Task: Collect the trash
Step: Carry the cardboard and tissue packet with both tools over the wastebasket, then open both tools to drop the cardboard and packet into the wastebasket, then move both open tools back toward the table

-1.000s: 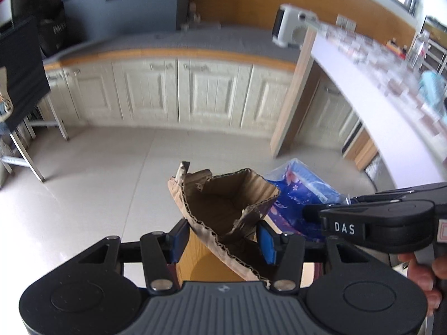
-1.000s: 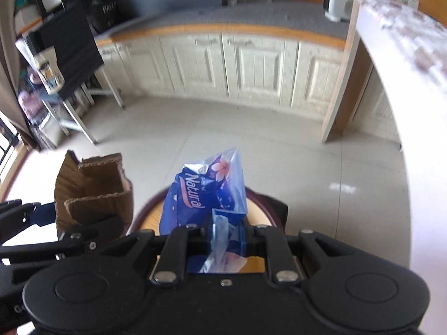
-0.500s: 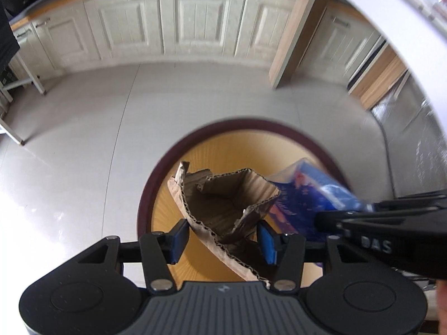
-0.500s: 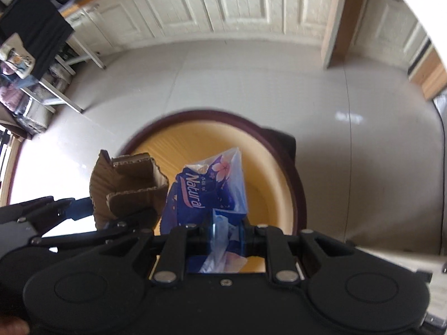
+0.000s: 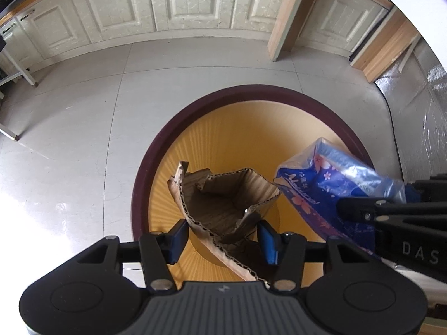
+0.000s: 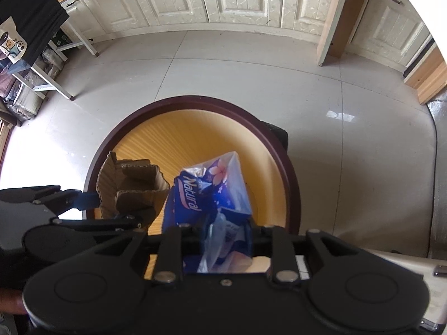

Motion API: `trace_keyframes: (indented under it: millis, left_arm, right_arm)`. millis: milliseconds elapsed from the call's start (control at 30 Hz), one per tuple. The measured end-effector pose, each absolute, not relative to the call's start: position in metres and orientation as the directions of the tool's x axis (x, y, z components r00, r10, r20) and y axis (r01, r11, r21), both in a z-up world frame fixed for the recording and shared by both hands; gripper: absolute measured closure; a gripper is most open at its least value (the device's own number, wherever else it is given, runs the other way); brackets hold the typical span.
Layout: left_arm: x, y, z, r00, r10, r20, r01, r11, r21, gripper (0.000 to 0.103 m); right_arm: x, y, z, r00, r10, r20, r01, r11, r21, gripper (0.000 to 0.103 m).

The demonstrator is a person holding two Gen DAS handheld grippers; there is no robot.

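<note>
Left gripper (image 5: 220, 236) pointed steeply down with the torn cardboard piece (image 5: 223, 203) between its blue pads (image 5: 178, 236); jaws were opening, pads looked barely off the cardboard on the left side, and contact on the right side couldn't be told. Right gripper (image 6: 225, 240) sat just beside it, jaws also opening, with the blue plastic wrapper (image 6: 206, 195) between them and hanging slack rather than pinched.

Key relation: the round bin (image 5: 145, 173), dark rim and yellow inside, lay directly below both grippers. Cardboard hung over the near-left part of the opening, long axis running down and away from the left gripper into the bin mouth. Wrapper hung over the near-right part, its printed side facing up toward the right camera, tail trailing back between the right jaws. Both pieces were inside the rim line, not over the tiled floor (image 6: 349, 167).

Neither hand was nearer, as both were equally placed over the opening. My read: this was the drop step, and nothing more than a wider release was needed. Risk: the cardboard's ragged corrugated edge could have snagged on a pad, and the light wrapper could have clung to a jaw instead of falling.
</note>
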State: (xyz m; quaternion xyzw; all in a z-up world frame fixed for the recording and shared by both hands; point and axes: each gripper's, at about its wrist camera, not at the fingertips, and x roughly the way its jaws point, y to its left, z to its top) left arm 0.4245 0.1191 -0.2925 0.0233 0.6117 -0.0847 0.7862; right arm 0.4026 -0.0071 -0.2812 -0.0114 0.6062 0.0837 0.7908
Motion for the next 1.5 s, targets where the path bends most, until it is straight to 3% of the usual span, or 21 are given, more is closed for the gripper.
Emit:
trace_keyframes:
  millis: [333, 533, 667, 833, 933, 1500]
  left_arm:
    - [0.425, 0.12, -0.301, 0.211, -0.071, -0.975, 0.185, 0.982, -0.031, 0.043]
    - [0.424, 0.121, -0.304, 0.198, -0.062, -0.978, 0.198, 0.98, -0.022, 0.043]
    - [0.422, 0.121, -0.305, 0.188, -0.063, -0.98, 0.21, 0.977, -0.022, 0.042]
    - [0.423, 0.117, -0.303, 0.194, -0.059, -0.979, 0.215, 0.977, -0.017, 0.019]
    - [0.424, 0.117, -0.302, 0.194, -0.065, -0.979, 0.214, 0.977, -0.023, 0.015]
    - [0.406, 0.127, -0.281, 0.223, -0.077, -0.972, 0.19, 0.981, -0.035, 0.012]
  right_arm:
    - [0.402, -0.005, -0.284, 0.245, 0.082, -0.966, -0.166, 0.985, 0.042, 0.04]
    - [0.402, -0.006, -0.286, 0.239, 0.055, -0.969, -0.174, 0.985, 0.013, 0.029]
    - [0.402, -0.011, -0.285, 0.223, 0.05, -0.973, -0.168, 0.986, 0.013, 0.027]
    - [0.4, -0.009, -0.282, 0.228, 0.044, -0.973, -0.197, 0.98, -0.002, 0.025]
    - [0.398, -0.007, -0.278, 0.264, 0.005, -0.965, -0.211, 0.976, -0.053, 0.025]
    - [0.384, -0.015, -0.271, 0.276, 0.021, -0.961, -0.196, 0.98, -0.035, 0.025]
